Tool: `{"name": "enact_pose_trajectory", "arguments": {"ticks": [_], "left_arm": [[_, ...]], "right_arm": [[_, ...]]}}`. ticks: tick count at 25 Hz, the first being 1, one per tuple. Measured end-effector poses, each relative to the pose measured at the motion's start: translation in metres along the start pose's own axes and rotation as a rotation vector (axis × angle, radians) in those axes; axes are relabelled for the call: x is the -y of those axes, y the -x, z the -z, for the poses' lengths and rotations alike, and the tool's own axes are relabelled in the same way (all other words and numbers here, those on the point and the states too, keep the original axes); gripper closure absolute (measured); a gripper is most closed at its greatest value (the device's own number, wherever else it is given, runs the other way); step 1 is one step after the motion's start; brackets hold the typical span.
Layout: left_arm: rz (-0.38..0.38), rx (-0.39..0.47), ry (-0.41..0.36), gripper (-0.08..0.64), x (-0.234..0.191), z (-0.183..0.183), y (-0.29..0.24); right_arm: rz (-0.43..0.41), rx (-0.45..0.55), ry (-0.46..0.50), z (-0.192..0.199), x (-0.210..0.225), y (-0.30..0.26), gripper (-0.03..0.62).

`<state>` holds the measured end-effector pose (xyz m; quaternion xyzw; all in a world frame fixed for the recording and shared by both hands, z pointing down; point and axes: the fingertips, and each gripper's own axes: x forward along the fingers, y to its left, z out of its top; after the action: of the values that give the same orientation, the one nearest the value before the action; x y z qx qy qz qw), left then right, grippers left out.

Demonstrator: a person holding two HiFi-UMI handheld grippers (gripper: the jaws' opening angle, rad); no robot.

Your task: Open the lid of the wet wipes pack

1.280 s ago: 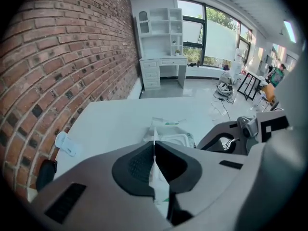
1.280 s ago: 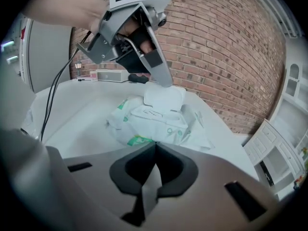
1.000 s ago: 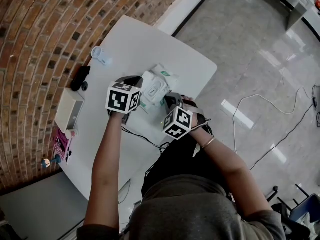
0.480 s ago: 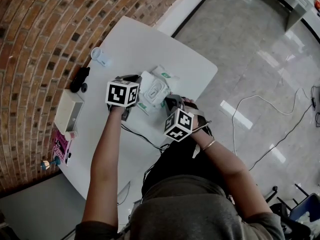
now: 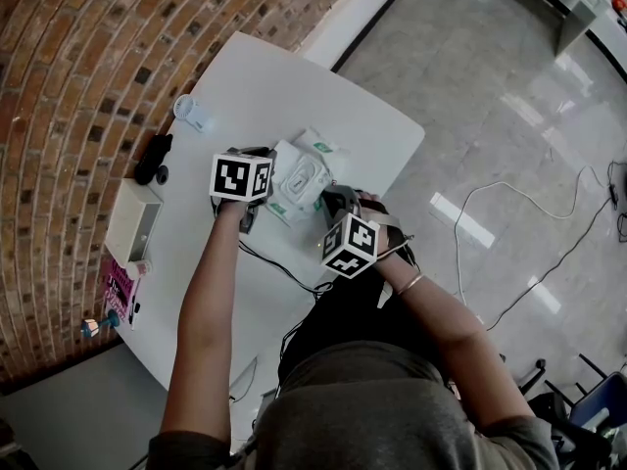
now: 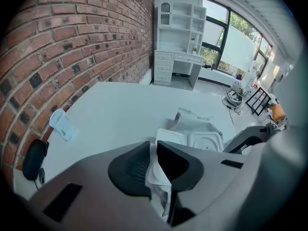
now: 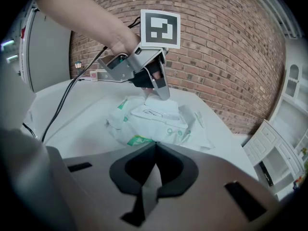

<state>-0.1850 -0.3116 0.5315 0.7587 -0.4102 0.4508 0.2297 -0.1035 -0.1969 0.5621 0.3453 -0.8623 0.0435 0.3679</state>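
Observation:
The white and green wet wipes pack [image 5: 299,182] lies mid-table. In the left gripper view its lid flap [image 6: 172,135] stands turned back beside the round-cornered opening [image 6: 206,141]. My left gripper [image 5: 269,160] is at the pack's far left edge and points steeply down. Its jaws [image 6: 153,144] have just been opening, and the white lid edge still sits loosely between them. The right gripper view shows those tips [image 7: 158,93] on the lid. My right gripper [image 5: 329,200] is shut on the pack's near edge [image 7: 155,146].
By the brick wall lie a small white item [image 5: 196,114], a black object [image 5: 155,155], a white box [image 5: 134,218] and a pink item [image 5: 120,287]. A black cable [image 5: 279,267] crosses the near table. The table's edge [image 5: 407,155] is just right of the pack.
The left gripper shifted a little toward the table's far side and lowered, and its jaws parted slightly. The right gripper and the pack stayed put.

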Motion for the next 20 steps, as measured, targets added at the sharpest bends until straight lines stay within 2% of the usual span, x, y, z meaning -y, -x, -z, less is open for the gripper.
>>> {"name": "enact_pose_trajectory", "arguments": {"ticks": [5,10,12,15,20], "left_arm": [[-0.035,-0.03,-0.03,0.505,-0.001,0.005,-0.008],[-0.139,-0.059,-0.181,0.52,0.003,0.006,-0.015],[-0.172,-0.062,-0.218,0.522,0.005,0.002,-0.014],[-0.17,-0.074,-0.209,0.522,0.007,0.002,-0.012],[-0.199,-0.016,-0.139,0.522,0.003,0.0,0.004]], "right_arm": [[-0.002,0.001,-0.001,0.0,0.0,-0.001,0.586],[-0.015,0.0,-0.011,0.0,-0.001,-0.002,0.586],[-0.015,0.0,-0.011,0.0,-0.001,-0.001,0.586],[-0.018,-0.002,-0.013,0.001,-0.001,-0.001,0.586],[-0.061,-0.008,-0.047,0.001,-0.002,-0.001,0.586]]}}
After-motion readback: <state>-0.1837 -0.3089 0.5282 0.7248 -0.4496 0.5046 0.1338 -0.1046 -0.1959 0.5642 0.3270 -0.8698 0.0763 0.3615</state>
